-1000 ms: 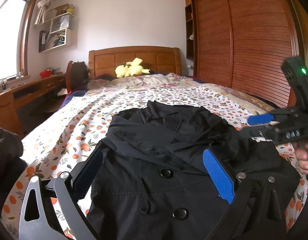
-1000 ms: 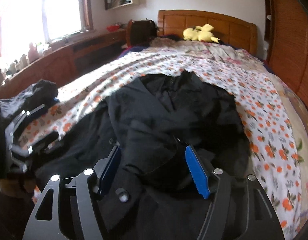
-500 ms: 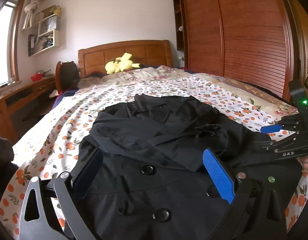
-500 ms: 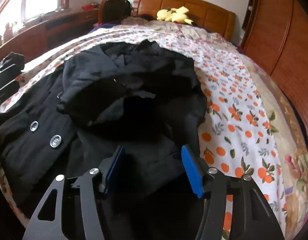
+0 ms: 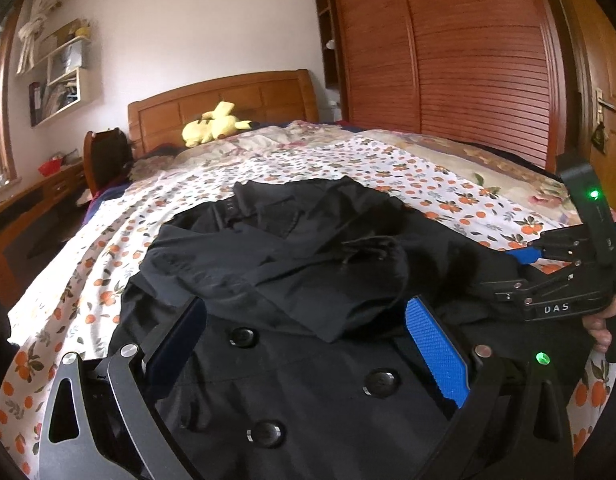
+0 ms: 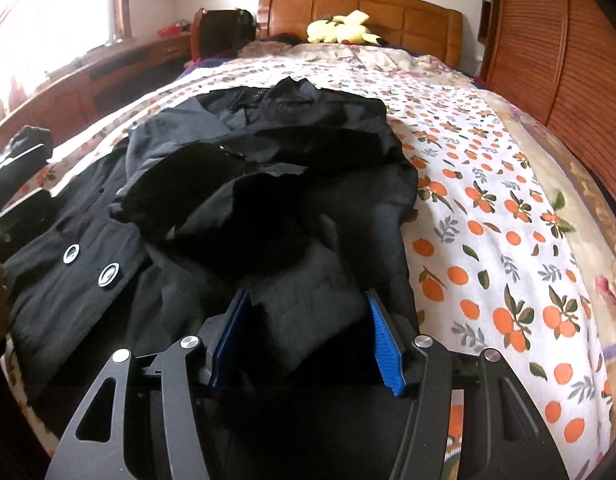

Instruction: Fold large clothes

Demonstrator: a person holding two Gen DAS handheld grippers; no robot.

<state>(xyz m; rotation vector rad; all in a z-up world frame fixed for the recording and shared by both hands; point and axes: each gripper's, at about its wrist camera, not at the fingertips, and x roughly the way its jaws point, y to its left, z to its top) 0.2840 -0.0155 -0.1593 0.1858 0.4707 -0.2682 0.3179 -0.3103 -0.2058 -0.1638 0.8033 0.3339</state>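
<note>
A large black coat (image 5: 308, 264) with round buttons lies spread on the bed, its sleeves folded across its chest. My left gripper (image 5: 308, 344) hovers open and wide just over the buttoned front, with nothing pinched. The right gripper (image 5: 520, 272) shows at the coat's right edge, held by a hand (image 5: 600, 328). In the right wrist view the coat (image 6: 267, 208) fills the near bed. There my right gripper (image 6: 308, 340) stands partly open, low on the cloth. A grey hump of coat fabric rises between its blue pads (image 6: 384, 348).
The bed's orange-print sheet (image 5: 388, 168) runs back to a wooden headboard (image 5: 227, 96) with a yellow plush toy (image 5: 213, 122). A slatted wooden wardrobe (image 5: 468, 60) stands on the right. A chair (image 5: 105, 156) and a desk (image 6: 107, 64) stand on the left.
Both grippers came down closer to the coat. The right gripper's jaws narrowed and now straddle a hump of fabric at the coat's near right edge. The left gripper stayed wide.
</note>
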